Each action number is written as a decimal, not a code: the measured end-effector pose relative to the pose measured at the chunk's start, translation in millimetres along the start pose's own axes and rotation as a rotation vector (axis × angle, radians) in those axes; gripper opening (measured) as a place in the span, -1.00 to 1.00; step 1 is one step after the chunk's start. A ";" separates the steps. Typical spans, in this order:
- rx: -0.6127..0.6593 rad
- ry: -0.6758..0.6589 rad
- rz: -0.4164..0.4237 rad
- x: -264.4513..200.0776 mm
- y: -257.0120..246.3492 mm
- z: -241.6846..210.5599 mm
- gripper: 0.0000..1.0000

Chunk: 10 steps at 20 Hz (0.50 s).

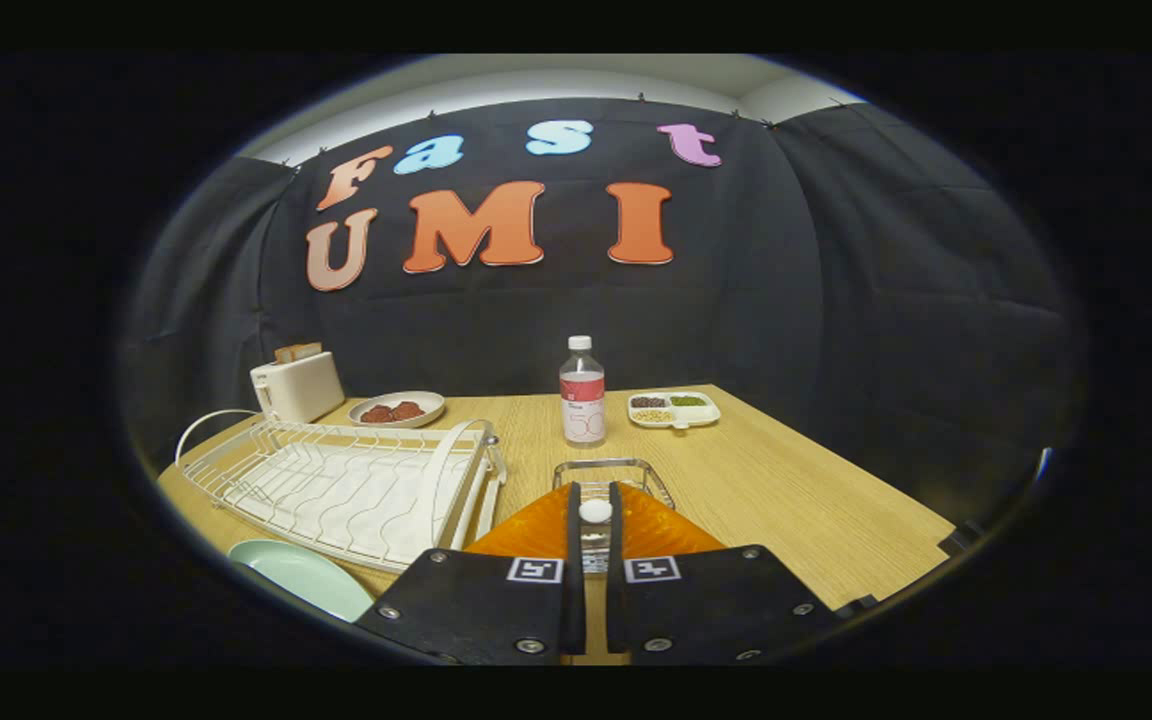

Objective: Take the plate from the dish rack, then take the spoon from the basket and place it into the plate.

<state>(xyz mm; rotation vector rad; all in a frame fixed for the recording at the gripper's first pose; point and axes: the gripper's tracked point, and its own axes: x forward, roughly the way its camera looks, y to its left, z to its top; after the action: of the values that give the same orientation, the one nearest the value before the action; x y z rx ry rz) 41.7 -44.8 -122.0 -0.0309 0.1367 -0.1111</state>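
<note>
My gripper (595,492) hangs over the small wire basket (614,468), which stands on the wooden table just ahead of the fingers. The fingers are nearly together and press on the white rounded end of the spoon (595,511) between them. The rest of the spoon is hidden by the fingers. A pale green plate (301,575) lies flat on the table to the left of the gripper, in front of the white wire dish rack (336,485). The rack holds no dishes.
A water bottle (582,392) stands just beyond the basket. A divided tray of food (674,409) lies right of it. A toaster (297,385) and a bowl of reddish food (398,409) sit behind the rack. The table's right half (796,490) is bare wood.
</note>
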 end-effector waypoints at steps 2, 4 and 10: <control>0.010 0.002 0.000 2.2 -0.6 1.9 -0.83; 0.029 0.001 0.003 5.5 -1.3 6.1 -0.84; -0.022 -0.035 0.011 18.4 -0.3 18.1 -0.84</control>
<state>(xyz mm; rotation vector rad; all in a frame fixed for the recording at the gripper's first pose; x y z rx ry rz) 62.2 -46.8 -106.5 -0.0544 0.1036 -0.0981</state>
